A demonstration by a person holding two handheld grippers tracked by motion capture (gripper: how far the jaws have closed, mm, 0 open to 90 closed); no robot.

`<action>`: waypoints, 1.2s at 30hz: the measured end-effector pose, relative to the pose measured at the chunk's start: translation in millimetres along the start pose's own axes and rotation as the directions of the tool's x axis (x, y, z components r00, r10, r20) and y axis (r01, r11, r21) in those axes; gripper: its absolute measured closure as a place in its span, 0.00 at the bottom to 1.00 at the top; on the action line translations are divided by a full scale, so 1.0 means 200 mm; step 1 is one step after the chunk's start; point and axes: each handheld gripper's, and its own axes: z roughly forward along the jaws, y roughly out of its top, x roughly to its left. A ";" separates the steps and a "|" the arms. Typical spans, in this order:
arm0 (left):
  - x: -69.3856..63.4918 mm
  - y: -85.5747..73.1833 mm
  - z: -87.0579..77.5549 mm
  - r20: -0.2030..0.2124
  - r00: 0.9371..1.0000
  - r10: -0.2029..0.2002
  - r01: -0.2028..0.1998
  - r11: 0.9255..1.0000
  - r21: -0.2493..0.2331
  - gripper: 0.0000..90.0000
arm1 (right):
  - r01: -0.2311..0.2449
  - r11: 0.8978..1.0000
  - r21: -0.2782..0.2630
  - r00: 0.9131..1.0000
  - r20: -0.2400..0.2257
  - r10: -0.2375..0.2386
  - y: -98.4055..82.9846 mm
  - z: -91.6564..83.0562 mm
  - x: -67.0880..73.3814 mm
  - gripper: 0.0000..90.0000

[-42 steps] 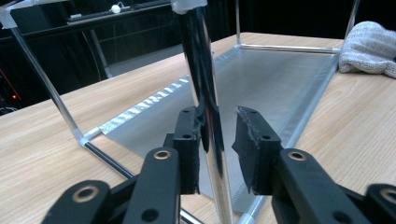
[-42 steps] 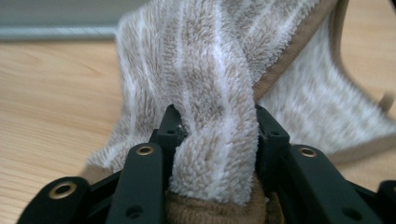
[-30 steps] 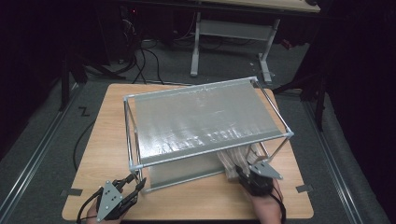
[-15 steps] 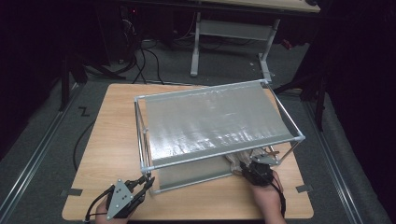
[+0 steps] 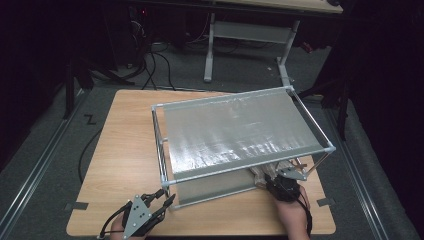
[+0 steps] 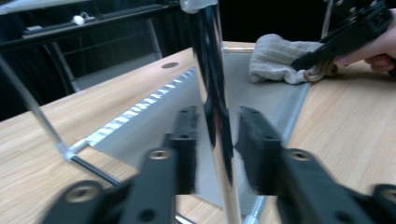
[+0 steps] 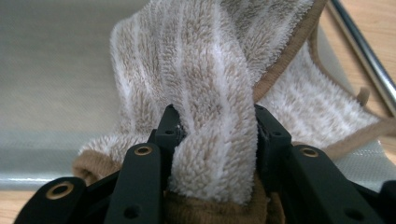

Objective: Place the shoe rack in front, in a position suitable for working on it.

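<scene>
A metal-tube rack with a grey mesh top shelf (image 5: 240,130) stands on the wooden table (image 5: 125,145). My left gripper (image 5: 166,200) is at the rack's front-left corner post (image 6: 212,93). The chrome post stands between its jaws (image 6: 218,119) with a gap on each side; the jaws have just been opening and are open. My right gripper (image 5: 272,177) reaches under the top shelf at the front right. It is shut (image 7: 212,121) on a fold of a beige striped towel (image 7: 210,56) that lies on the lower mesh shelf (image 6: 261,98). The towel (image 6: 275,56) shows bunched up in the left gripper view.
The rack takes up the table's middle and right; bare wood lies to its left and along the front edge. Beyond the table stand a white desk frame (image 5: 250,35) and floor cables (image 5: 150,65). Grey rails (image 5: 40,160) flank the table.
The rack has shifted to the right across the table and turned a little. My left gripper has followed its front-left corner rightward. The right gripper stays on the towel.
</scene>
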 end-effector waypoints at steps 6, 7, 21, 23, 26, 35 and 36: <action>0.05 0.00 -0.01 0.005 0.999 -0.044 0.044 0.999 -0.029 0.60 | 0.028 0.997 -0.079 0.999 -0.030 -0.031 0.03 -0.11 0.12 0.67; 0.05 0.00 0.00 0.007 0.999 -0.044 0.044 0.999 -0.023 0.59 | 0.033 0.996 -0.086 0.999 -0.040 -0.037 0.03 -0.12 0.14 0.67; 0.02 -0.01 0.03 0.021 1.000 -0.017 0.018 1.000 -0.012 0.57 | 0.138 0.981 -0.138 0.959 -0.229 -0.167 0.12 -0.11 0.67 0.65; 0.01 -0.01 0.03 0.017 1.000 -0.012 0.012 1.000 -0.014 0.58 | 0.132 0.981 -0.142 0.955 -0.247 -0.164 0.13 -0.10 0.73 0.65; 0.00 -0.01 0.02 0.022 0.998 -0.056 0.056 0.998 0.003 0.62 | 0.148 0.979 -0.141 0.947 -0.266 -0.182 0.15 -0.07 0.82 0.65; -0.01 0.00 0.02 0.016 0.999 -0.048 0.048 0.999 -0.007 0.69 | 0.183 0.981 -0.059 0.916 -0.353 -0.192 0.09 0.05 0.98 0.53; -0.01 0.00 0.02 0.014 0.999 -0.051 0.051 0.999 -0.008 0.69 | 0.193 0.979 -0.059 0.911 -0.360 -0.201 0.09 0.06 0.98 0.49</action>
